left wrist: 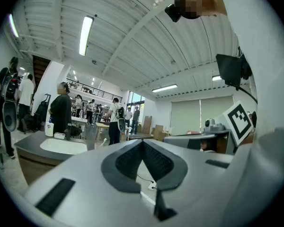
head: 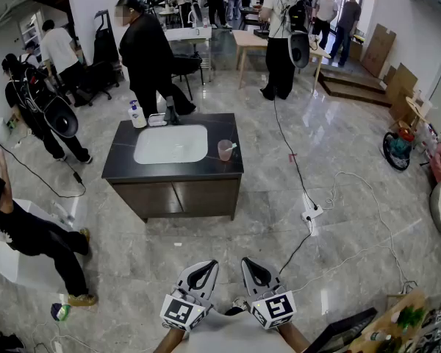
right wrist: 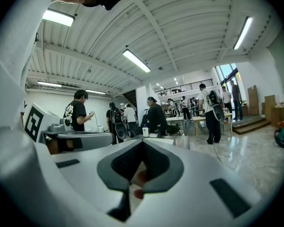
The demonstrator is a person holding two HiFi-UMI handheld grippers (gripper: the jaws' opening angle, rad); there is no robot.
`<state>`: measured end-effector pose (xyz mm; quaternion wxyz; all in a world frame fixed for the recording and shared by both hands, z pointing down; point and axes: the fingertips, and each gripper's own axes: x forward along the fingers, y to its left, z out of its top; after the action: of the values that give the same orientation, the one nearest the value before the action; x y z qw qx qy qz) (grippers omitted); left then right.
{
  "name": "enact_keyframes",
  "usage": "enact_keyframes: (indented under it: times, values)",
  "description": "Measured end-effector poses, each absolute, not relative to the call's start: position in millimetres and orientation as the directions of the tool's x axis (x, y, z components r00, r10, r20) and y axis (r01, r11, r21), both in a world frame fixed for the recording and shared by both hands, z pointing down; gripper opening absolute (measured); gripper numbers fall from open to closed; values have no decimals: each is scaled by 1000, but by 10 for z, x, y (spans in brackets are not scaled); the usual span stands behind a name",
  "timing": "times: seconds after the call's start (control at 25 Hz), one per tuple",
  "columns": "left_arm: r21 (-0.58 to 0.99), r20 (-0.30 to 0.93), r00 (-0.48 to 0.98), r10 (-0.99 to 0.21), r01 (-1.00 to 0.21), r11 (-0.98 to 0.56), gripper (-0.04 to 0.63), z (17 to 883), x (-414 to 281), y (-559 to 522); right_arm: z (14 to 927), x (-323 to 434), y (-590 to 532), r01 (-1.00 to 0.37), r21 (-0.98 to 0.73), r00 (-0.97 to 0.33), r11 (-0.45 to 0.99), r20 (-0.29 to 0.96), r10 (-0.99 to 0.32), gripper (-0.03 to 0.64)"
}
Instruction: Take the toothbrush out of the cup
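Note:
A pink translucent cup (head: 225, 151) with a toothbrush (head: 231, 147) leaning in it stands on the right part of a dark sink counter (head: 125, 166). The counter is well ahead of me across the floor. My left gripper (head: 205, 266) and right gripper (head: 251, 263) are held side by side low at the bottom of the head view, far from the counter. Both are shut with nothing between the jaws. In the left gripper view the gripper (left wrist: 142, 142) points level toward the counter, and the cup (left wrist: 90, 136) shows small beyond it. The right gripper (right wrist: 143, 144) also faces the room.
The counter holds a white basin (head: 170, 143), a soap bottle (head: 137, 115) and a faucet at its back edge. Cables (head: 301, 197) and a power strip (head: 311, 213) lie on the marble floor to the right. Several people stand around; one crouches at left (head: 29, 230).

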<state>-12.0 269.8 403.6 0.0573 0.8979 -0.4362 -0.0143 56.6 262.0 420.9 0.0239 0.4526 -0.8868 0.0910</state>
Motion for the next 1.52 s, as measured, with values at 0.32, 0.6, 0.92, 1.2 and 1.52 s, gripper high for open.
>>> enact_keyframes:
  times: [0.32, 0.6, 0.92, 1.2, 1.52]
  values:
    - [90, 46, 618, -785, -785, -613, -5, 4047, -170, 2724, 4184, 519, 2632, -801, -129, -598, 584, 125, -792, 3]
    - [88, 54, 623, -780, -781, -618, -5, 4058, -178, 2768, 4143, 508, 2672, -796, -127, -605, 592, 113, -788, 3]
    - [78, 50, 622, -782, -783, -617, -5, 4054, -363, 2785, 4084, 482, 2716, -816, -102, -578, 570, 117, -807, 5]
    - [84, 56, 622, -781, -782, -617, -5, 4070, -691, 2815, 4120, 216, 2779, -835, -102, -550, 541, 141, -823, 5]
    - [121, 35, 640, -768, -765, -632, -5, 3993, -912, 2839, 4179, -162, 2869, -840, -93, -543, 535, 169, -823, 5]
